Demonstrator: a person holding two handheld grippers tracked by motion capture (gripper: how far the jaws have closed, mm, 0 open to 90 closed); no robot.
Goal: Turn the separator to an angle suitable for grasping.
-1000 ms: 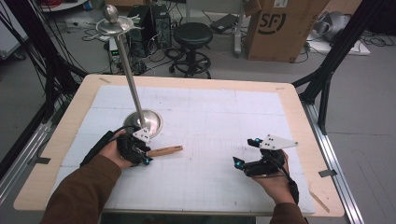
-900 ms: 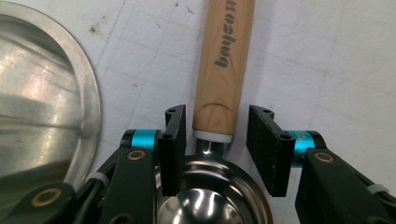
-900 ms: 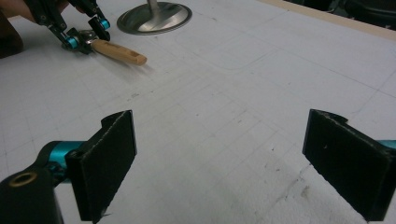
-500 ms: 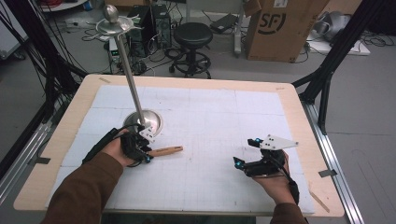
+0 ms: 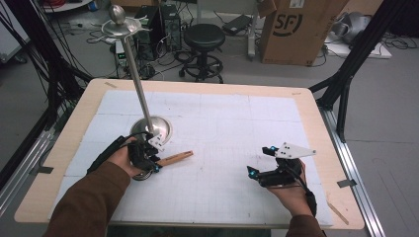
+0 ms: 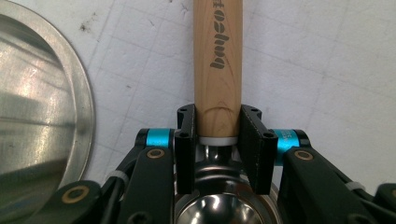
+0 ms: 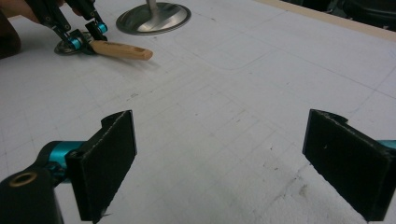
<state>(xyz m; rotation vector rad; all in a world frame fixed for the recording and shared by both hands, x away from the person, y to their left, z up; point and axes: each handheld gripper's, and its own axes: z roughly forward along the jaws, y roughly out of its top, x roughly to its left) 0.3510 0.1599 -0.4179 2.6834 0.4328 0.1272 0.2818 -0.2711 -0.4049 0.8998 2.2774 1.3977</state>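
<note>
Matt pale wood ladle handle (image 6: pixel 217 60), glossy metal stand base (image 6: pixel 37 116), rough white mat (image 7: pixel 243 93).

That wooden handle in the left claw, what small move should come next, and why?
Probably a gentle lift. The left claw has just been closing and its pads now press both sides of the wooden handle, which lies flat on the table beside the metal stand.

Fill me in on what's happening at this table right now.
A person works at a white-topped table with a gripper in each hand. The left gripper has just closed its jaws on the wooden handle of a small metal ladle that lies flat on the table, beside the round base of a tall metal stand. The right gripper sits apart, low over the bare table, jaws wide open and holding nothing.
</note>
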